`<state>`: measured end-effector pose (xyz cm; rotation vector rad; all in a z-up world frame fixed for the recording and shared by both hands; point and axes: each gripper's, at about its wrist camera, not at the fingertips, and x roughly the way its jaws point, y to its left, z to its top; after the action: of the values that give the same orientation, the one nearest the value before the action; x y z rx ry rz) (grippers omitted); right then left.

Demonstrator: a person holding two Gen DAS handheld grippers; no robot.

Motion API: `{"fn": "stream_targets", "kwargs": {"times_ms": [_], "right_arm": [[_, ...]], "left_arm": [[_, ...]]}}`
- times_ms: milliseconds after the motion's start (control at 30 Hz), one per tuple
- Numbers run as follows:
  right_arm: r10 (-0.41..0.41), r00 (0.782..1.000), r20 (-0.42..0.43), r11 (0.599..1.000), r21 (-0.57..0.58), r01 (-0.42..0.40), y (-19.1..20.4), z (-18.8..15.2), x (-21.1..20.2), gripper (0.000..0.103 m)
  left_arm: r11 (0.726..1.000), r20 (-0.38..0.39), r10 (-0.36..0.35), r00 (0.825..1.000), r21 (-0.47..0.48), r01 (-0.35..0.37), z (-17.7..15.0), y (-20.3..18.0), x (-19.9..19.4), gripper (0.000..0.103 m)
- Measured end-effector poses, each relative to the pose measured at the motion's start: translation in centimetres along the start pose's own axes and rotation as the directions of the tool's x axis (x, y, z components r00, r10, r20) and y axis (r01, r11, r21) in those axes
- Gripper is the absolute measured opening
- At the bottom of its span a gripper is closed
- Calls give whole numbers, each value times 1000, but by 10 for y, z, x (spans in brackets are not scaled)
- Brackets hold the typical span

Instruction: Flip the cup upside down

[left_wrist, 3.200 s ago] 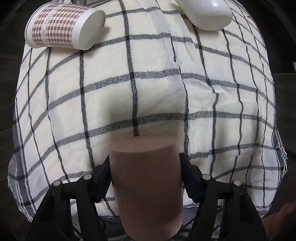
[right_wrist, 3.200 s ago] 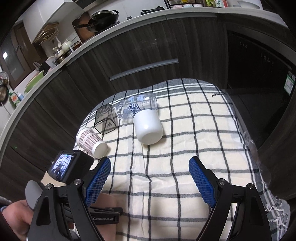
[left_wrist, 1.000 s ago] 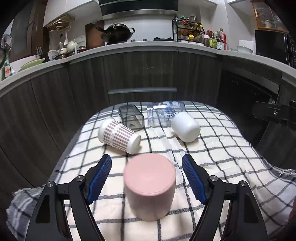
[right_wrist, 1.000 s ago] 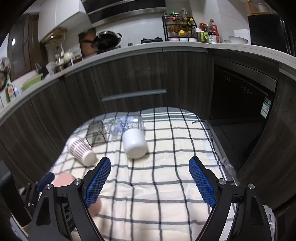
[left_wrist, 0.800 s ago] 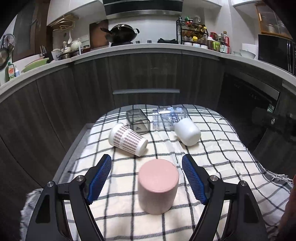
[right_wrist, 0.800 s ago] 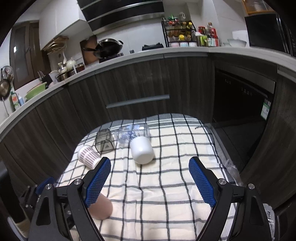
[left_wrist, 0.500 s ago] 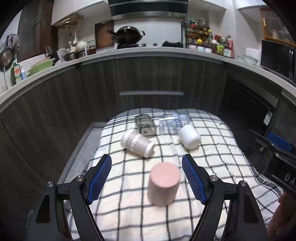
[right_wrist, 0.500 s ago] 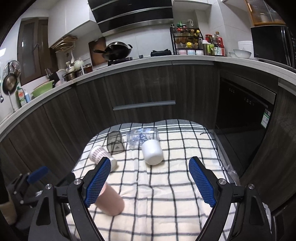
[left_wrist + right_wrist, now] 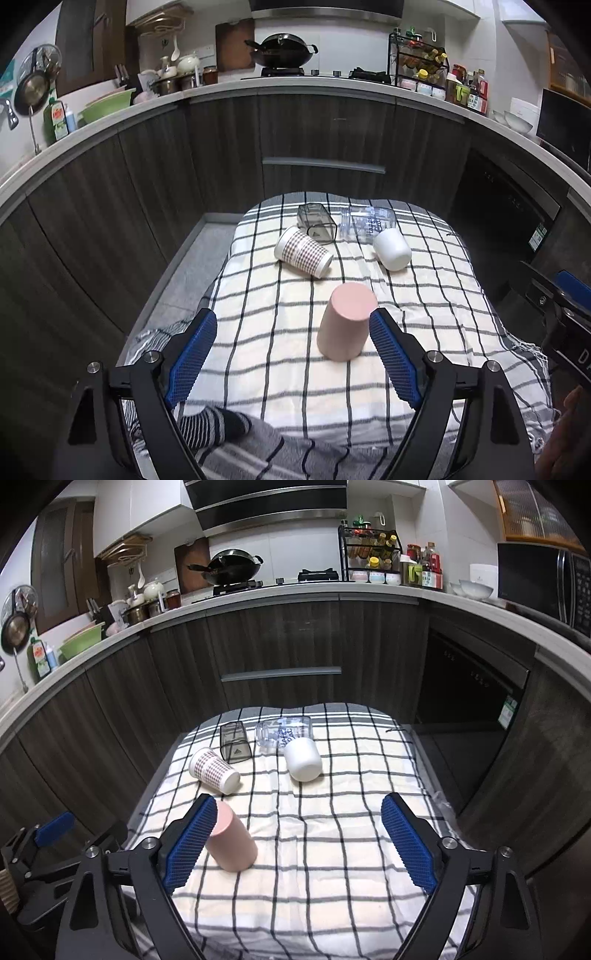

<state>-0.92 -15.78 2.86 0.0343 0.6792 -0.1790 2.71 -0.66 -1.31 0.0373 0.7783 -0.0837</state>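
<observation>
A pink cup (image 9: 345, 321) stands upside down, base up, on the checked cloth (image 9: 266, 317); it also shows in the right wrist view (image 9: 232, 840) at the left, partly behind my left blue pad. My left gripper (image 9: 291, 350) is open and empty, pulled back above the near side of the table, apart from the cup. My right gripper (image 9: 299, 842) is open and empty, high above the cloth. The left gripper's body (image 9: 55, 843) shows at the right wrist view's lower left.
A checked paper cup (image 9: 303, 253), a white cup (image 9: 392, 249), a clear bottle (image 9: 367, 221) and a dark clear container (image 9: 316, 223) lie on their sides at the far end. Dark cabinets (image 9: 325, 140) curve behind. Striped fabric (image 9: 221, 432) lies at the near edge.
My left gripper let go of the pink cup, which now stands upside down, and drew back and up. The right gripper also rose and backed off, still open.
</observation>
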Motion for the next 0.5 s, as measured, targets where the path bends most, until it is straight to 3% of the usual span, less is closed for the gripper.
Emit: {"fn": "stream_targets", "kwargs": {"times_ms": [500], "right_arm": [[-47,998,39,997,-64,49,19,3,-45,94]], "left_arm": [[1000,4,8,1000,-15,-8,-5,13,-32,94]]}}
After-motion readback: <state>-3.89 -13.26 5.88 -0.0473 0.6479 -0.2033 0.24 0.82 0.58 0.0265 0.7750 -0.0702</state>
